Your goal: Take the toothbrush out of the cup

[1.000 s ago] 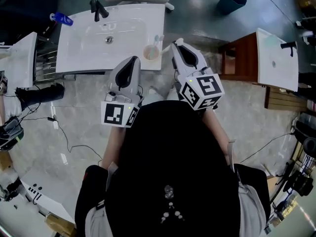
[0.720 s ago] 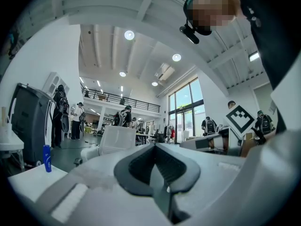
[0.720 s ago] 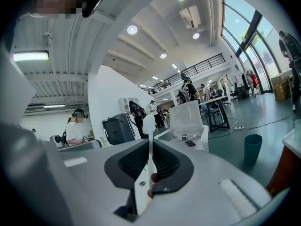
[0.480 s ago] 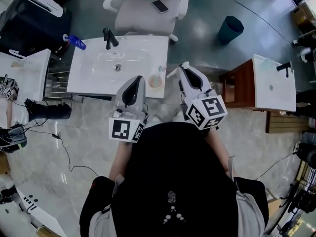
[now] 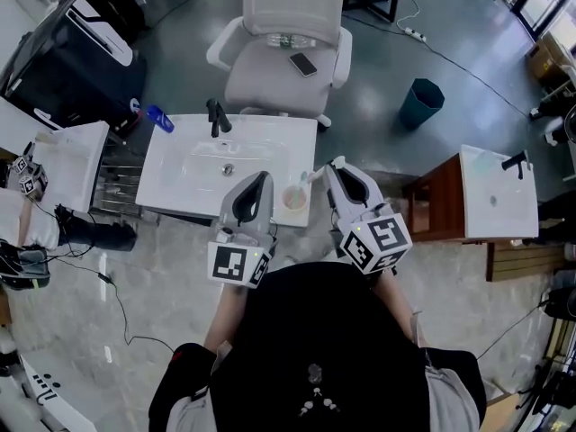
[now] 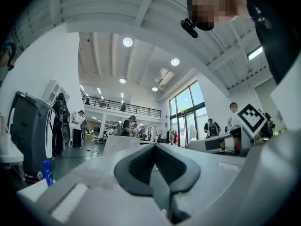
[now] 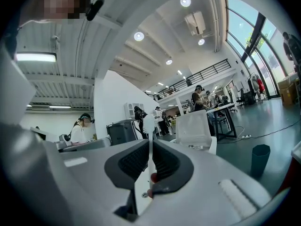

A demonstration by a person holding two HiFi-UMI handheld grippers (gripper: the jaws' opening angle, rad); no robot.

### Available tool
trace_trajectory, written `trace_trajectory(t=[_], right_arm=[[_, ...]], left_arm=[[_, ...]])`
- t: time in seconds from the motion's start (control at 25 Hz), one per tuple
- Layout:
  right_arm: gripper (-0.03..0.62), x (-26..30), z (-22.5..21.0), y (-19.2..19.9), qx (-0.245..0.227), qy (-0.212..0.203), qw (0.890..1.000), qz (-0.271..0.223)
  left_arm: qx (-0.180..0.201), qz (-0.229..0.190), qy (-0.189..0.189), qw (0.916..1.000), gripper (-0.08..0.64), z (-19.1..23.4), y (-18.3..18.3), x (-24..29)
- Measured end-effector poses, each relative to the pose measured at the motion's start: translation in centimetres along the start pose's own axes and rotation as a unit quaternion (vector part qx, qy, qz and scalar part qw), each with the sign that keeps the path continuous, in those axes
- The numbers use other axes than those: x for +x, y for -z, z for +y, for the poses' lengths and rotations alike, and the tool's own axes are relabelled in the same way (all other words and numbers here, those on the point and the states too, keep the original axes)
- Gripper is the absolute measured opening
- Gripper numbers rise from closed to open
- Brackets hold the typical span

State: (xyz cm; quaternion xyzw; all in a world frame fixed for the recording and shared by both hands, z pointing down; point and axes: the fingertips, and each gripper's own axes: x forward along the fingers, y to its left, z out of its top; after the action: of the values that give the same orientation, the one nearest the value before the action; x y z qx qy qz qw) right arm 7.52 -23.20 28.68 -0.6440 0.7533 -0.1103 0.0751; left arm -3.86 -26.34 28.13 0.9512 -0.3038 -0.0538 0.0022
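Observation:
A pale pink cup [image 5: 294,199] stands on the front right corner of the white sink [image 5: 207,169]. My right gripper [image 5: 335,167] hovers just right of the cup and is shut on a white toothbrush [image 5: 311,178]. In the right gripper view the toothbrush [image 7: 145,126] stands upright between the closed jaws of that gripper [image 7: 150,149], head upward; its lower end is hidden. My left gripper [image 5: 261,180] sits just left of the cup. In the left gripper view that gripper [image 6: 157,166] is shut with nothing between its jaws.
A black faucet [image 5: 216,115] and a blue bottle [image 5: 160,118] sit at the sink's back. Behind it is a white chair [image 5: 283,48] with a phone [image 5: 303,64] on the seat. A teal bin [image 5: 421,102] and a second sink [image 5: 495,192] are at the right.
The head view has shifted, so the sink and cup now sit lower in the picture and the chair shows. Both grippers stay beside the cup, the right one slightly nearer.

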Motion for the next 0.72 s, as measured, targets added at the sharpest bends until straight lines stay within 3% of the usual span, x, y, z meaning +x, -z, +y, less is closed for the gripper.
trace_trajectory(t=[0.72], right_arm=[[0.021,1.1,1.8,0.1,-0.012,-0.005,1.000,-0.006]], left_arm=[[0.009,-0.008,0.026,0.9996,0.002,0.6,-0.4,0.1]])
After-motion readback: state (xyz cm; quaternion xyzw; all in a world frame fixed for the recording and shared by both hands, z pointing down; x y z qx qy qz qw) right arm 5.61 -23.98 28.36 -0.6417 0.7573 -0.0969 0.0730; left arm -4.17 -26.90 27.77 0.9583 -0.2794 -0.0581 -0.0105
